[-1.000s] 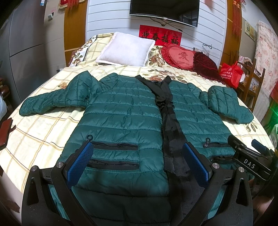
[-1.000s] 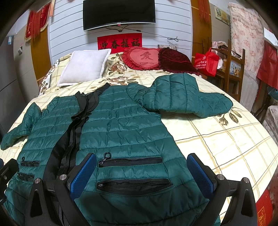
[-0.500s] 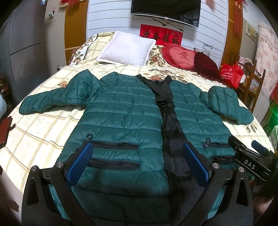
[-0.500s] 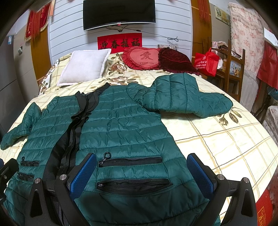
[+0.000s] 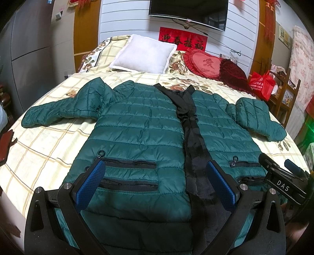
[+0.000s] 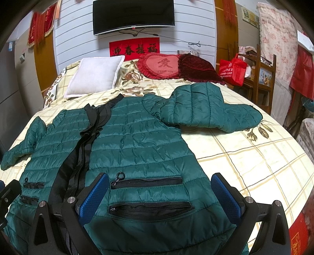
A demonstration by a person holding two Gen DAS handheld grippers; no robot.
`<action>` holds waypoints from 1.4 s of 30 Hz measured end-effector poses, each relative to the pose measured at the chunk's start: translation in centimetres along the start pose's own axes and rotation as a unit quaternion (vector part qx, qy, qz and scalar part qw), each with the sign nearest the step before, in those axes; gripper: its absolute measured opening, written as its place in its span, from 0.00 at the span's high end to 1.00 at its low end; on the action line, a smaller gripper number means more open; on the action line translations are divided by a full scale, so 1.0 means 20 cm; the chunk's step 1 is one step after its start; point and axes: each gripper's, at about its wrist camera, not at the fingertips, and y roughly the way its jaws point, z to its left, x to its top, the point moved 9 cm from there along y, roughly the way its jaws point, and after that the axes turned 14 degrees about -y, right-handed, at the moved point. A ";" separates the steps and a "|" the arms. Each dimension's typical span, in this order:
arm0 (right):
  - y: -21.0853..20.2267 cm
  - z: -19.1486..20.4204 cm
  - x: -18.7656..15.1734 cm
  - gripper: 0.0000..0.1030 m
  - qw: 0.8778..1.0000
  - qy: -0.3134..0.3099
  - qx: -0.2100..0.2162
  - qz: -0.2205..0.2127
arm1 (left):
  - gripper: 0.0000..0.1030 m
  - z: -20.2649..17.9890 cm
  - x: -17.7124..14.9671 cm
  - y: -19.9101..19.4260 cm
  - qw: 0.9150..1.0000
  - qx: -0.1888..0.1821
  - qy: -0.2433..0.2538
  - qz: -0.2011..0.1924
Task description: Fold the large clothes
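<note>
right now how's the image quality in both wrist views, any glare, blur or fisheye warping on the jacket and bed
Left wrist view: sharp, strong fisheye bowing of the bed, dark vignette in the corners, soft sheen on the green puffer jacket, and a green glow at the right edge. Right wrist view: also sharp, the same bowing, the TV dark with no glare, and shadow under the open right tongs.

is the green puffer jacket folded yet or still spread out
Spread out. The green puffer jacket lies flat, front up, on the bed, both sleeves out to the sides; only the right sleeve is bent at the elbow.
</note>
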 end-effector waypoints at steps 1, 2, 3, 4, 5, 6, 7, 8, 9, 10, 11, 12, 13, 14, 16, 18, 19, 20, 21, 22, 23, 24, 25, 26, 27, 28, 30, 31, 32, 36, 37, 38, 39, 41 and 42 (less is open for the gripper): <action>0.00 0.00 0.00 0.00 1.000 0.000 0.000 0.000 | 0.00 0.00 0.00 0.00 1.000 0.000 0.000 0.001; 0.00 0.00 0.00 0.00 1.000 0.000 0.000 0.000 | 0.00 0.00 0.00 0.00 1.000 0.000 0.001 0.000; 0.00 0.00 0.00 0.00 1.000 0.000 0.000 0.000 | 0.00 0.00 0.00 0.00 1.000 0.000 0.001 0.000; 0.00 0.00 0.00 0.00 1.000 0.000 0.000 0.000 | 0.00 0.00 0.00 0.00 1.000 -0.001 0.001 0.000; 0.00 0.00 0.00 0.00 1.000 0.000 0.000 0.000 | 0.00 0.00 0.00 0.00 1.000 -0.001 0.000 0.000; 0.00 0.00 0.00 0.00 1.000 0.000 0.001 0.000 | 0.00 0.01 0.00 0.00 1.000 -0.001 0.000 0.001; 0.00 0.00 0.00 0.00 1.000 0.000 0.001 -0.001 | 0.00 0.01 0.00 0.00 1.000 0.000 -0.001 0.001; 0.00 0.00 0.00 0.00 1.000 -0.001 0.002 -0.003 | 0.00 0.01 0.00 0.00 1.000 0.000 0.000 0.000; -0.01 0.00 0.00 0.00 1.000 -0.001 0.003 -0.005 | 0.00 0.01 0.00 0.00 1.000 -0.001 0.000 0.001; -0.01 0.00 0.01 0.00 1.000 -0.003 0.006 -0.008 | 0.00 0.01 0.00 0.00 1.000 -0.001 0.000 0.001; -0.02 0.01 0.01 0.00 1.000 -0.006 0.007 -0.012 | 0.00 0.01 0.00 0.00 1.000 -0.001 0.000 0.000; -0.03 0.01 0.02 0.00 1.000 -0.009 0.008 -0.015 | 0.00 0.01 0.00 0.00 1.000 0.000 0.000 0.001; -0.04 0.02 0.02 0.00 1.000 -0.011 0.010 -0.019 | 0.00 0.01 0.00 0.00 1.000 0.000 0.001 0.000; -0.04 0.03 0.03 0.00 1.000 -0.014 0.015 -0.023 | 0.00 0.01 0.01 0.00 1.000 -0.001 0.000 0.001; -0.05 0.06 0.04 0.00 0.999 -0.021 0.017 -0.028 | 0.00 0.01 0.00 0.00 1.000 -0.002 0.001 0.001; -0.06 0.08 0.05 0.00 0.999 -0.033 0.014 -0.032 | 0.00 0.01 0.00 0.00 1.000 -0.002 0.001 0.000; -0.06 0.10 0.05 0.00 0.998 -0.041 0.012 -0.035 | 0.00 0.01 0.00 0.00 1.000 -0.004 0.002 0.000; -0.07 0.12 0.06 0.00 0.998 -0.050 0.011 -0.037 | 0.00 0.01 -0.01 0.00 1.000 -0.008 0.003 0.002; -0.07 0.14 0.06 0.00 0.997 -0.059 0.012 -0.038 | 0.00 0.00 -0.01 0.00 1.000 -0.012 0.004 0.005; -0.07 0.17 0.06 0.00 0.997 -0.069 0.014 -0.039 | 0.00 -0.01 -0.03 0.00 1.000 -0.015 0.005 0.008; -0.08 0.19 0.07 0.00 0.996 -0.077 0.017 -0.041 | 0.00 -0.01 -0.02 0.00 1.000 -0.015 0.005 0.007; -0.08 0.22 0.07 0.00 0.995 -0.083 0.022 -0.045 | 0.00 -0.01 -0.02 -0.01 1.000 -0.016 0.003 0.004; -0.09 0.24 0.07 0.00 0.995 -0.087 0.027 -0.047 | 0.00 -0.01 -0.01 -0.02 1.000 -0.025 -0.006 -0.001; -0.09 0.25 0.07 0.00 0.994 -0.090 0.031 -0.049 | 0.00 0.01 0.02 -0.04 0.999 -0.032 -0.017 -0.005; -0.09 0.27 0.07 0.00 0.994 -0.090 0.034 -0.049 | 0.00 0.02 0.04 -0.05 0.999 -0.035 -0.023 -0.014; -0.09 0.27 0.07 0.00 0.994 -0.089 0.038 -0.049 | 0.00 0.04 0.08 -0.06 0.999 -0.033 -0.021 -0.032; -0.09 0.28 0.08 0.00 0.994 -0.091 0.038 -0.052 | 0.00 0.11 0.18 -0.08 0.998 -0.013 -0.003 -0.069; -0.10 0.28 0.08 0.00 0.994 -0.092 0.037 -0.053 | 0.00 0.15 0.23 -0.06 0.997 -0.002 0.006 -0.078; -0.10 0.27 0.08 0.00 0.994 -0.089 0.038 -0.055 | 0.00 0.18 0.26 -0.05 0.997 0.006 0.009 -0.079; -0.10 0.20 0.07 0.00 0.996 -0.062 0.041 -0.048 | 0.00 0.45 0.40 0.07 0.998 0.033 -0.037 -0.041; -0.10 0.19 0.07 0.00 0.996 -0.058 0.042 -0.047 | 0.00 0.52 0.42 0.10 0.998 0.038 -0.048 -0.025; -0.10 0.17 0.07 0.00 0.997 -0.051 0.042 -0.047 | 0.00 0.60 0.45 0.14 0.997 0.051 -0.058 -0.014; -0.11 0.15 0.07 0.00 0.997 -0.045 0.043 -0.048 | 0.00 0.72 0.50 0.18 0.995 0.070 -0.071 -0.009; -0.11 0.11 0.06 0.00 0.997 -0.031 0.047 -0.048 | 0.00 0.90 0.56 0.24 0.991 0.097 -0.092 0.000; -0.10 0.10 0.05 0.00 0.998 -0.029 0.047 -0.044 | 0.00 1.02 0.59 0.27 0.988 0.110 -0.106 0.012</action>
